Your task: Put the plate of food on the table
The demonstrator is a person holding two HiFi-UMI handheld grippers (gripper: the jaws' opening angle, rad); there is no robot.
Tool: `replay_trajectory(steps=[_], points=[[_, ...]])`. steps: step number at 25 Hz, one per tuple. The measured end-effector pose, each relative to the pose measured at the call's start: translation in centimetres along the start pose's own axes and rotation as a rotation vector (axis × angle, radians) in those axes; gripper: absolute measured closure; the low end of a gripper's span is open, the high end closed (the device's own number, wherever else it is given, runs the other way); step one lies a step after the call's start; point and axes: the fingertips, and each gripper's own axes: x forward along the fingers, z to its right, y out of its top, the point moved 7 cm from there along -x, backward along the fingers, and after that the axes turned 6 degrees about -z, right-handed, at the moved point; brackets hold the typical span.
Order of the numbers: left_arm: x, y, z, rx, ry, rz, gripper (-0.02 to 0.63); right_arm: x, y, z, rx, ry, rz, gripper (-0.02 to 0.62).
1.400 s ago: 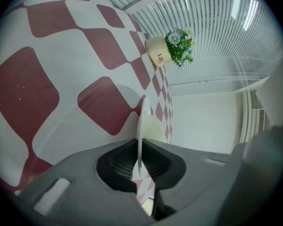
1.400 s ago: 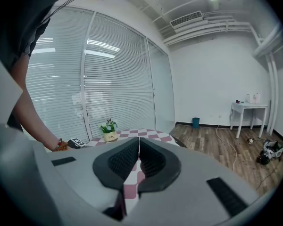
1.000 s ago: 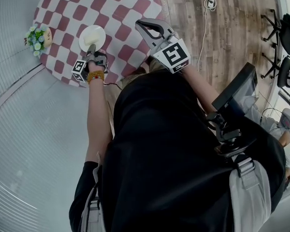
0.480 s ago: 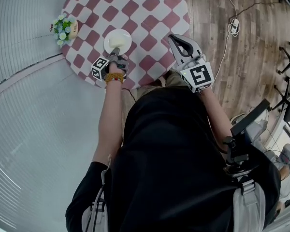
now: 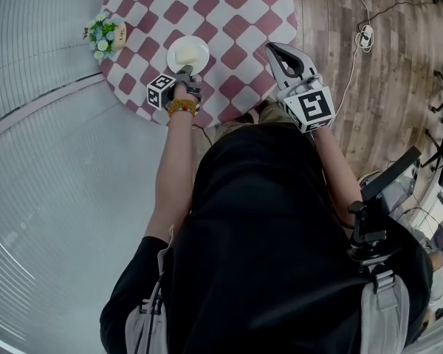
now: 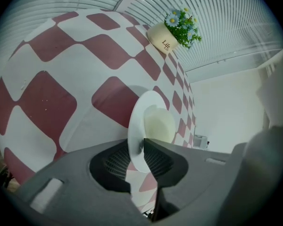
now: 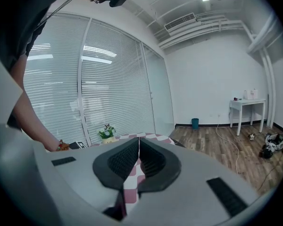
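So, nearest in: the left hand-held gripper point(image 5: 186, 71) is clamped on the plate point(image 5: 188, 54), pinched right at the rim closest to the person. A bead bracelet point(image 5: 181, 107) is worn on the wrist behind it. In the left gripper view the thin white rim is sandwiched between the two jaws, and a pale yellowish lump of food point(image 6: 158, 124) is sat in the middle of the plate.

The plate is placed over the near-left part of the table point(image 5: 232, 9), a round one covered in a red-and-white checked cloth. Whether the plate is actually resting on the cloth or held just above it can't be told from these shots, tbh.

The right hand-held gripper point(image 5: 269, 48) is held over the near-right edge of the table, well apart from the plate. Its jaws are pressed together with nothing between them, which is seen clearly in the right gripper view.

Further out, a small flower pot point(image 5: 103, 35) is stood at the left edge of the table, beyond the plate and not touching it. Past the right side of the table, wood floor point(image 5: 384, 102) is seen with a white cable point(image 5: 354, 57) trailing across it.
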Motion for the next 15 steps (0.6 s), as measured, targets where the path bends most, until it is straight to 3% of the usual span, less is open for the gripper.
replay_trajectory(steps=[15], points=[[-0.5,-1.4,-1.6,-0.035,0.033,-0.006,0.540,-1.5,-0.3,0.2,0.003,-0.004,0.012,0.583]])
